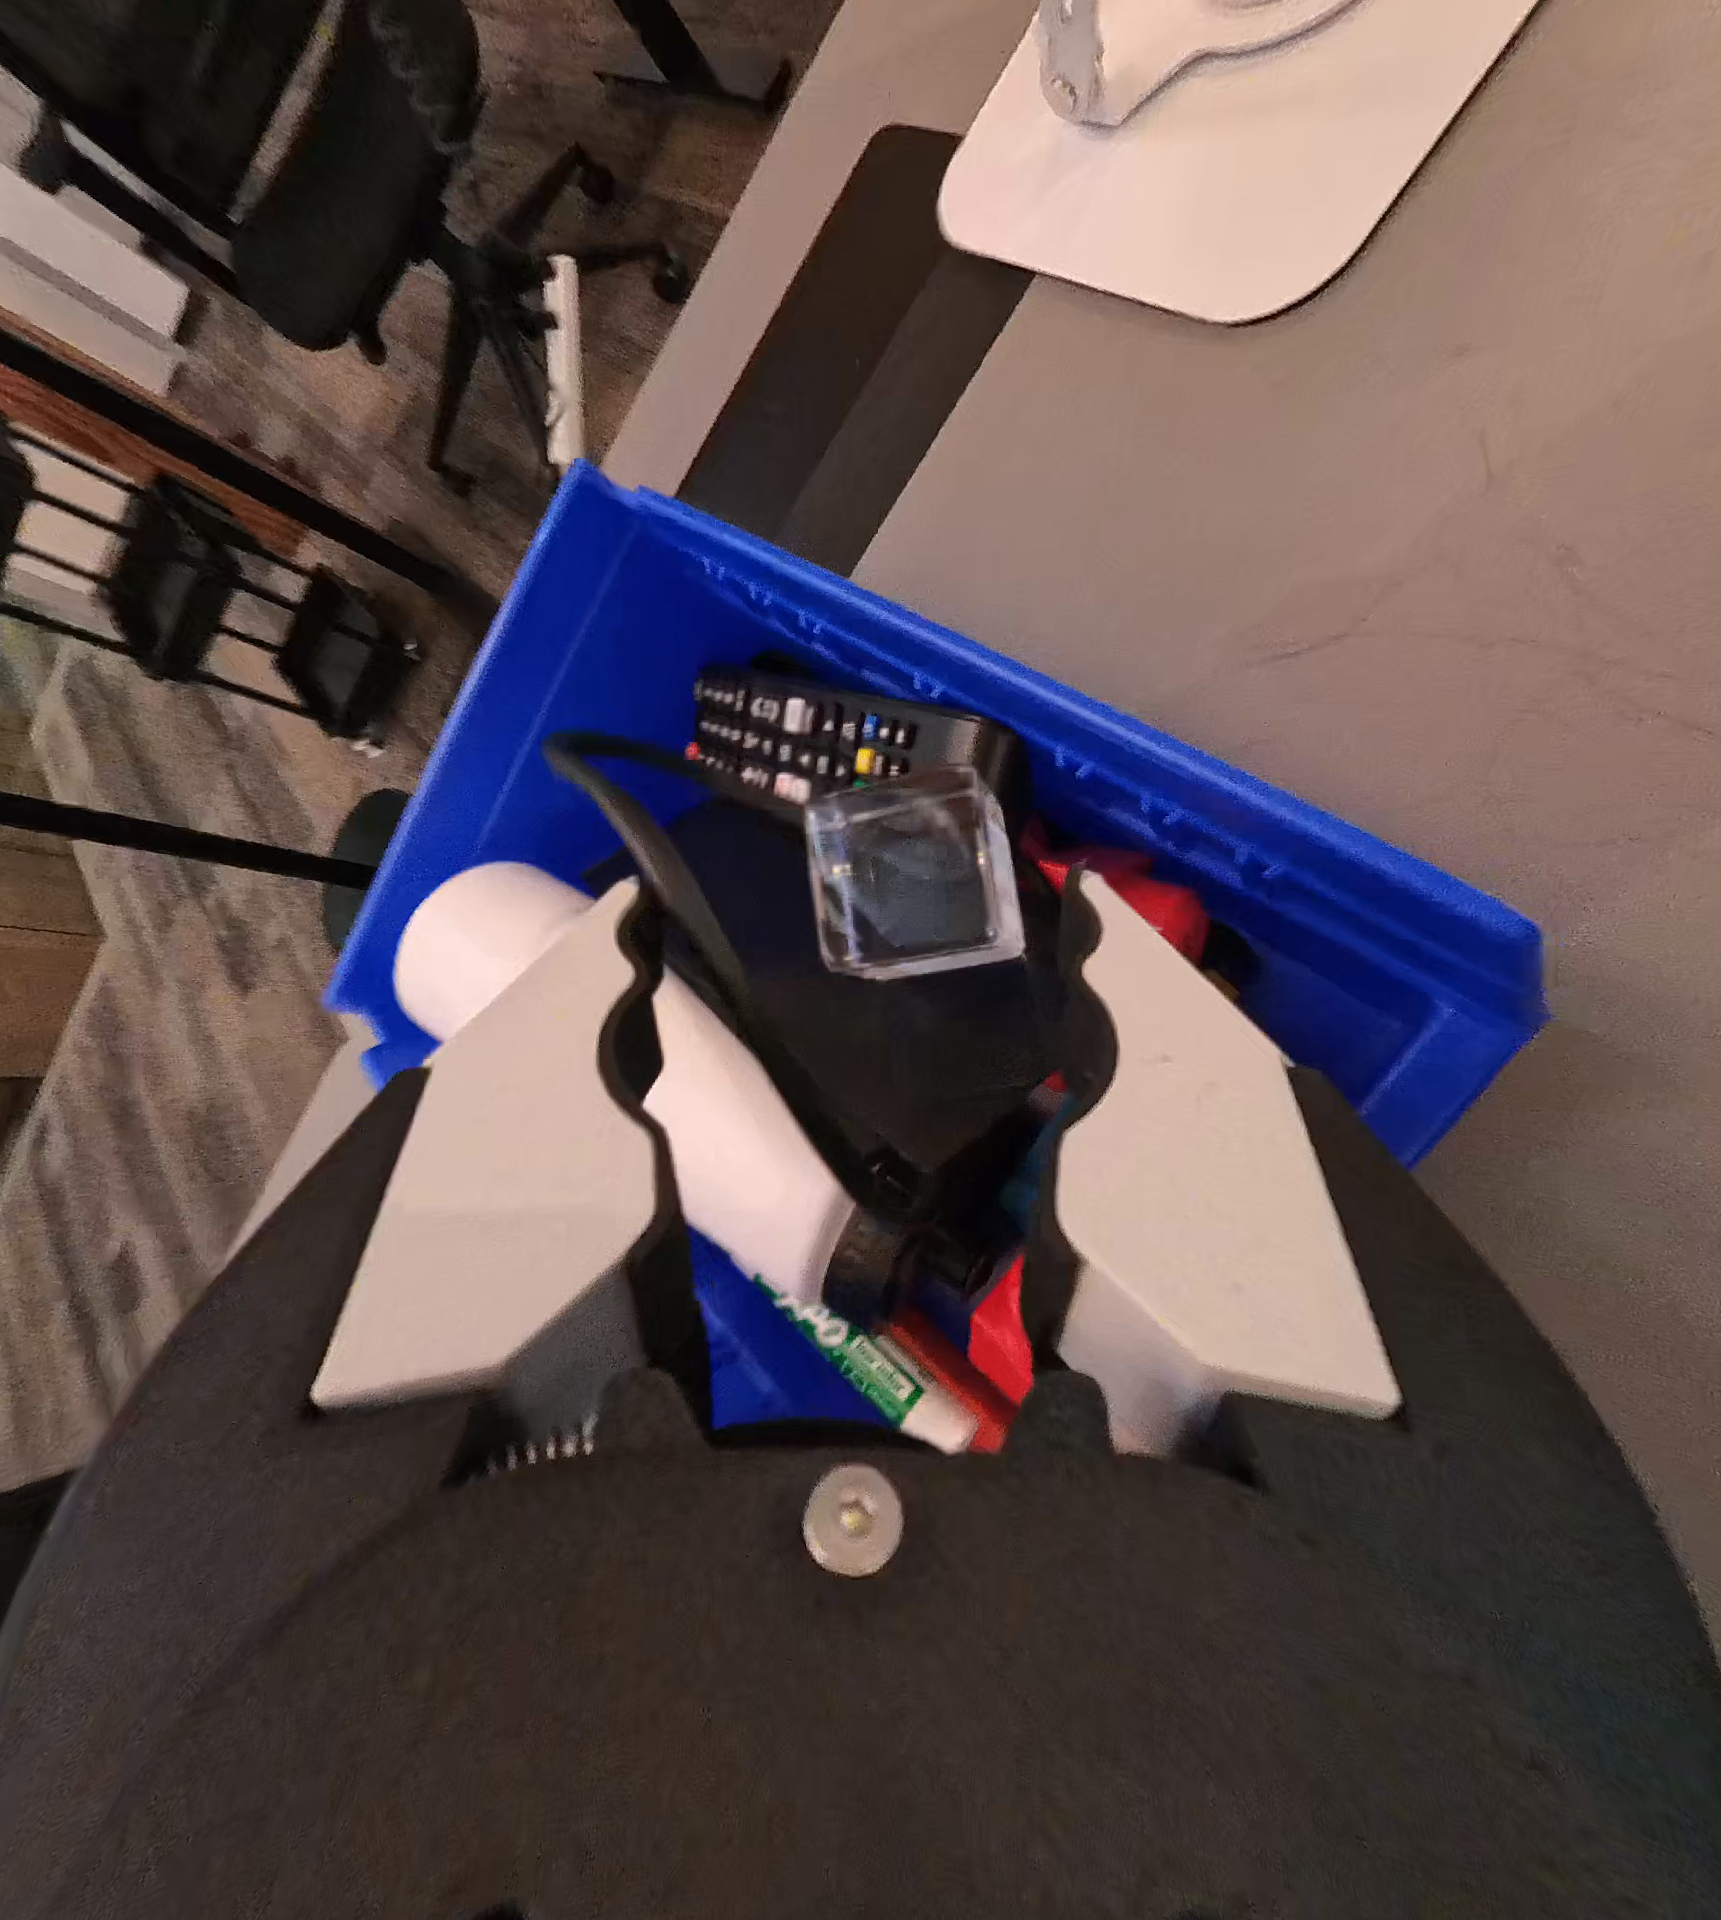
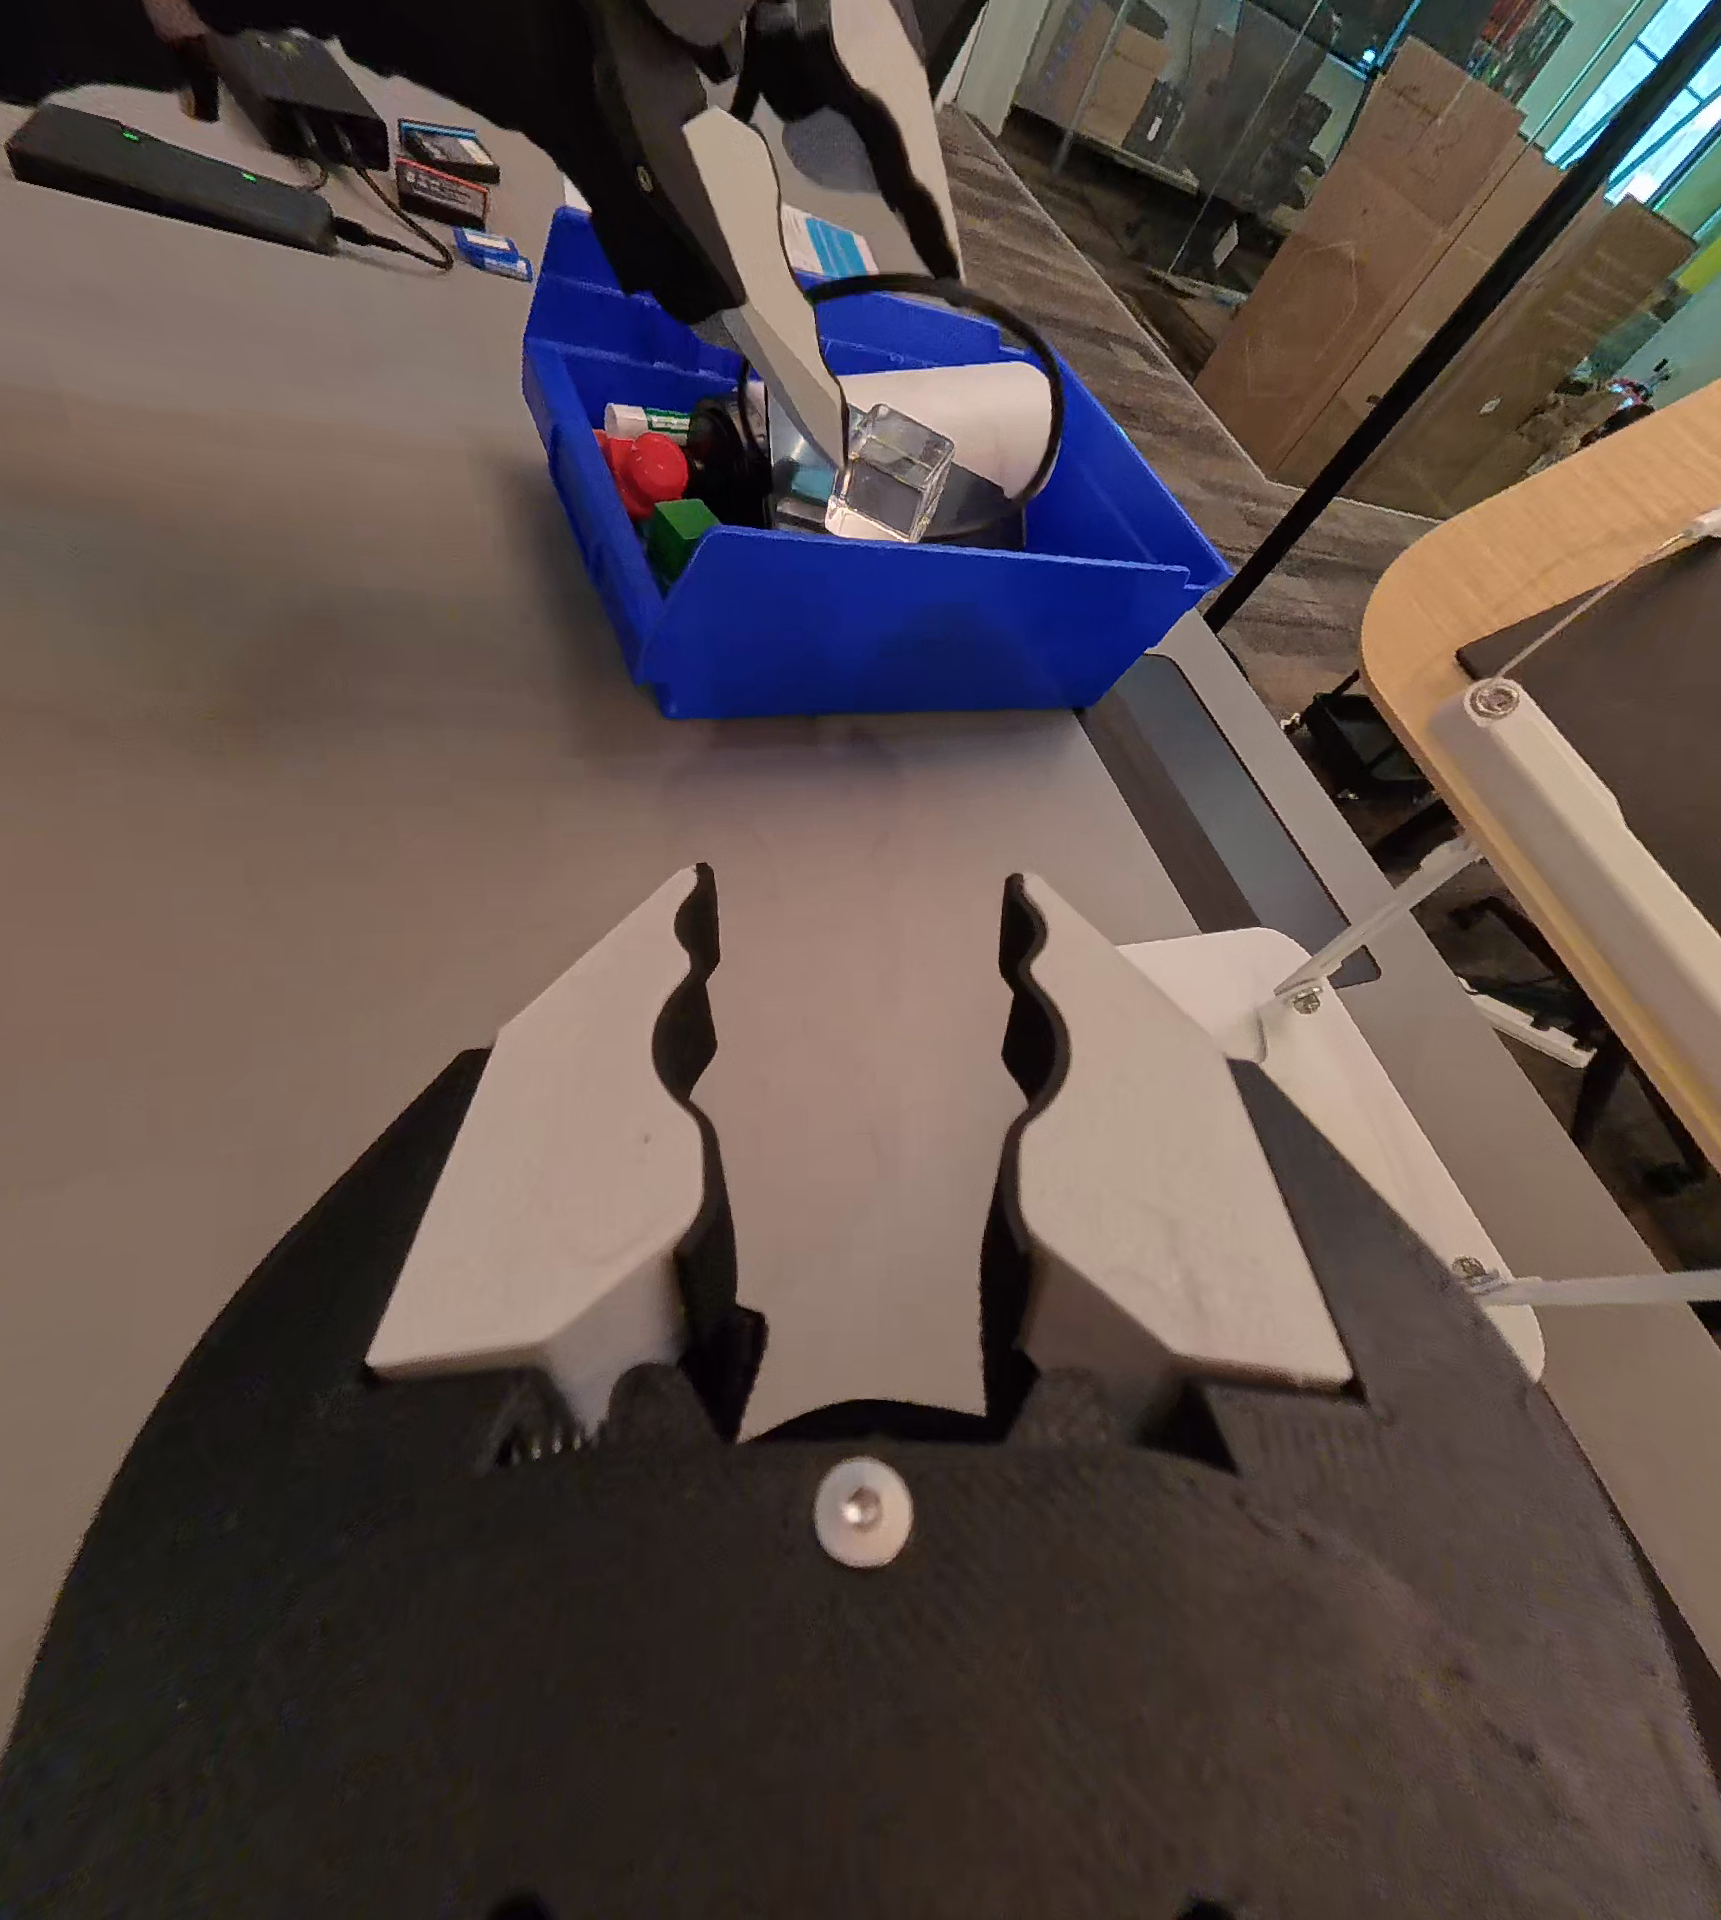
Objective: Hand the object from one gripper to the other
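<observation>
A blue bin (image 1: pixel 1251 831) stands at the table's edge and holds a clear plastic cube (image 1: pixel 913 883), a black remote (image 1: pixel 814 732), a white cylinder (image 1: pixel 731 1101), a black cable (image 1: pixel 648 821), a marker (image 1: pixel 877 1371) and red pieces. My left gripper (image 1: pixel 851 894) is open just above the bin, with the cube lying between and just beyond its fingertips. In the right wrist view the left gripper (image 2: pixel 887 348) reaches down into the bin (image 2: pixel 887 623), one fingertip (image 2: pixel 814 405) beside the cube (image 2: pixel 887 483). My right gripper (image 2: pixel 858 878) is open and empty, low over the grey table (image 2: pixel 212 727), short of the bin.
A white flat base (image 1: pixel 1230 156) lies on the table past the bin; it also shows at the right gripper's side (image 2: pixel 1355 1091). Black electronic boxes (image 2: pixel 170 177) and small cards sit at the far left. The table edge (image 2: pixel 1251 790) runs along the right, with a wooden desk (image 2: pixel 1562 499) beyond. About 25 cm separates my left fingertips from my right.
</observation>
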Action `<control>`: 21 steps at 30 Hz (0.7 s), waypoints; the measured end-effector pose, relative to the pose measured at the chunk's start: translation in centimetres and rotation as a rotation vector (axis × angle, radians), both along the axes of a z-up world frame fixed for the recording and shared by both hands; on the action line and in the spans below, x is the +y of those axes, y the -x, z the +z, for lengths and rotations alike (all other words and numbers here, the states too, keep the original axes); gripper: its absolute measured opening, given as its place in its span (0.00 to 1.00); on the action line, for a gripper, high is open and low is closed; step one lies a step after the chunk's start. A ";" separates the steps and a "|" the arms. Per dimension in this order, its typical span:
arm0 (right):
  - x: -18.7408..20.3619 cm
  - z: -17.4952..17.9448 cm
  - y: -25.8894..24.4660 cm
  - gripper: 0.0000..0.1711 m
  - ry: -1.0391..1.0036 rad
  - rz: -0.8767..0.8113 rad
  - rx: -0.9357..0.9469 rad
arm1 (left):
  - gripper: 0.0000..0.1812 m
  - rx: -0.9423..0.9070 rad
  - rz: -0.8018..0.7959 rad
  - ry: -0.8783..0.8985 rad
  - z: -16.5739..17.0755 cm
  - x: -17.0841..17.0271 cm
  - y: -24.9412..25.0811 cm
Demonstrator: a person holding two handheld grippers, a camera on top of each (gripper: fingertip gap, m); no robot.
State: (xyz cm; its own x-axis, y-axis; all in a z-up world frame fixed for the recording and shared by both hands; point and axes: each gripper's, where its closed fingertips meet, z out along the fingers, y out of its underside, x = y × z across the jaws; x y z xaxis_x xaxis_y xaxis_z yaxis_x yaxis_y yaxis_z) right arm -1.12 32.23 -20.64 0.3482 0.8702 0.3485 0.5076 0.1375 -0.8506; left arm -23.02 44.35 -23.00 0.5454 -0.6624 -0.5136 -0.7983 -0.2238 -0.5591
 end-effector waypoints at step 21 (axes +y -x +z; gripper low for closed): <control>-0.8 0.6 -1.6 0.30 -0.025 -0.021 0.010 | 0.23 -0.083 0.186 0.313 -4.0 0.5 -0.5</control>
State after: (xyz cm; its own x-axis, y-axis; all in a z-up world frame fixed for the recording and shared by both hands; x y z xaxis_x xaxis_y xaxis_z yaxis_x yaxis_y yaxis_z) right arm 0.53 31.39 -20.04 0.3700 0.8537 0.3664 0.5019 0.1482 -0.8521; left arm -22.57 44.90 -27.01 0.7023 -0.6663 -0.2507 -0.6829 -0.5309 -0.5018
